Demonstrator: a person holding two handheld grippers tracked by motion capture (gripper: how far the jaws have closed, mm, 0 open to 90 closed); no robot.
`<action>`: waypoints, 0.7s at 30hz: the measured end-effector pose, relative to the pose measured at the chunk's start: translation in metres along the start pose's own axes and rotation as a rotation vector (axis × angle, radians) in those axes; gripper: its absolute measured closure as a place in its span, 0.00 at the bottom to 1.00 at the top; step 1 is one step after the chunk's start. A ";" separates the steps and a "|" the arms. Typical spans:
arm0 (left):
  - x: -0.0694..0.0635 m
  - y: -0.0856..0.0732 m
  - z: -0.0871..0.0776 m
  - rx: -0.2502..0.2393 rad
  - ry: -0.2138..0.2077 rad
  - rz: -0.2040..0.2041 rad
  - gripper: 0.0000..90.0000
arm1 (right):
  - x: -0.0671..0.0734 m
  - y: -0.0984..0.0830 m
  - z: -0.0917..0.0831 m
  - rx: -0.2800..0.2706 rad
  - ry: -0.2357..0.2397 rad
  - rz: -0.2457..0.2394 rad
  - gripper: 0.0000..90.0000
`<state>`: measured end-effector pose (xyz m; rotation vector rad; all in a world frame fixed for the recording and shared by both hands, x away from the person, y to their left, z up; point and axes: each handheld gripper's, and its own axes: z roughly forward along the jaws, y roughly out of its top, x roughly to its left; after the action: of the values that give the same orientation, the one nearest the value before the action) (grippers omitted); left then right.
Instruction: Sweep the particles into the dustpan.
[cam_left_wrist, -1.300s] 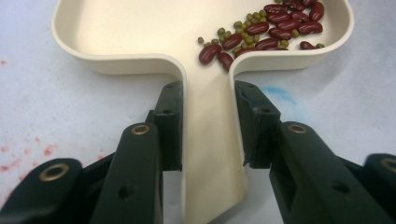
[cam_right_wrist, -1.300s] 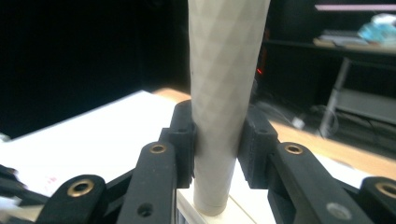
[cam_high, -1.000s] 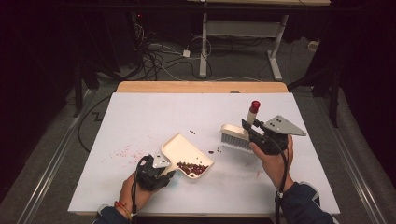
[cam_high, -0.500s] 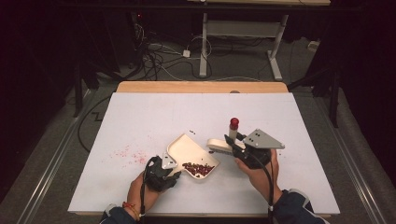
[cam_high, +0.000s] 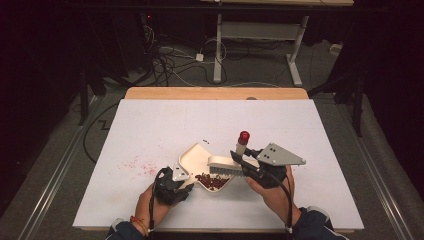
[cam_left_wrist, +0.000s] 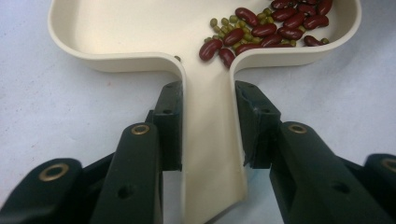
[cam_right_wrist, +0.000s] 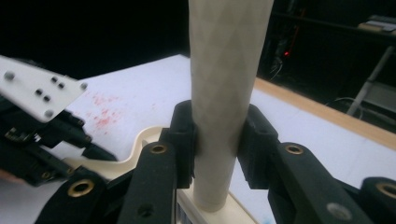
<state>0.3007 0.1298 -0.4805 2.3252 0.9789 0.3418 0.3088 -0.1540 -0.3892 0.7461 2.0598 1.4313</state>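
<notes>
A cream dustpan (cam_high: 196, 157) lies on the white table near the front edge, with red kidney beans and small green beans (cam_high: 212, 182) heaped in its near corner. My left gripper (cam_high: 183, 179) is shut on the pan's flat handle (cam_left_wrist: 208, 140), and the beans (cam_left_wrist: 261, 30) lie just ahead of the jaws. My right gripper (cam_high: 245, 161) is shut on the cream handle (cam_right_wrist: 224, 70) of a brush. The handle stands nearly upright with its red tip (cam_high: 244, 136) on top. The brush head (cam_high: 224, 165) sits over the pan, right above the beans.
Red stains (cam_high: 140, 164) mark the table left of the pan. A few loose beans (cam_high: 205, 142) lie just beyond it. A wooden strip (cam_high: 215, 93) runs along the far edge, with desk legs and cables on the floor behind.
My right gripper has carried the brush left and nearer to me, from the table right of the pan to over the beans. The left gripper and pan have barely shifted.
</notes>
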 end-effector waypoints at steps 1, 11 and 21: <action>0.001 -0.001 0.000 0.000 -0.004 -0.001 0.70 | -0.003 0.001 -0.002 -0.010 -0.008 0.003 0.78; 0.002 -0.006 -0.005 0.011 -0.004 -0.004 0.70 | -0.026 -0.005 0.000 0.007 -0.091 0.005 0.78; 0.003 -0.005 -0.002 0.010 -0.001 -0.008 0.70 | -0.042 -0.009 0.014 -0.007 -0.207 -0.021 0.78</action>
<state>0.2985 0.1358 -0.4819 2.3294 0.9914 0.3334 0.3470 -0.1758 -0.3975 0.8304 1.8986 1.2909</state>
